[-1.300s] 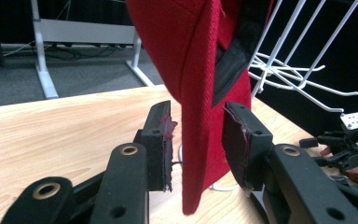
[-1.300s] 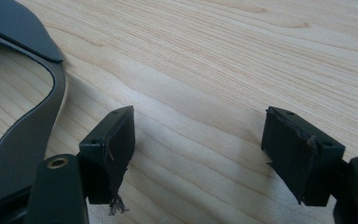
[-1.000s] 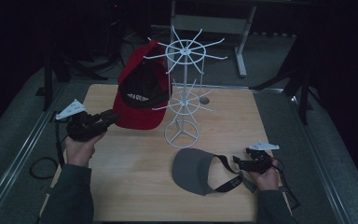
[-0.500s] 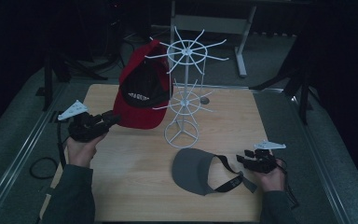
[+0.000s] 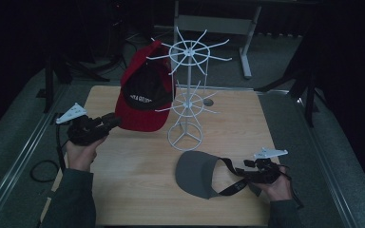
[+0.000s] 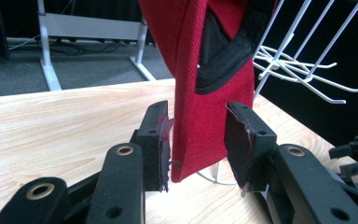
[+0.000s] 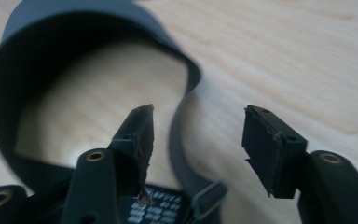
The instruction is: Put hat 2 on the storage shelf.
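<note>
A red cap (image 5: pixel 145 92) hangs from an arm of the white wire rack (image 5: pixel 186 85) at the table's middle. My left gripper (image 5: pixel 108 121) is at the cap's lower left edge, open, and the red brim (image 6: pixel 198 121) hangs between its jaws without being pinched. A grey visor (image 5: pixel 196 173) with a black strap (image 5: pixel 232 175) lies flat near the front of the table. My right gripper (image 5: pixel 249 169) is open over that strap (image 7: pixel 177 144), which runs between its jaws just above the tabletop.
The rack's round wire base (image 5: pixel 185 137) stands between the two hats. The wooden table (image 5: pixel 138 190) has bare room at the front left. A cable loop (image 5: pixel 42 170) lies on the floor at the left, and a metal frame (image 5: pixel 218 23) stands behind the table.
My right gripper has moved down and slightly left onto the visor's strap. The left gripper has stayed at the red cap's brim.
</note>
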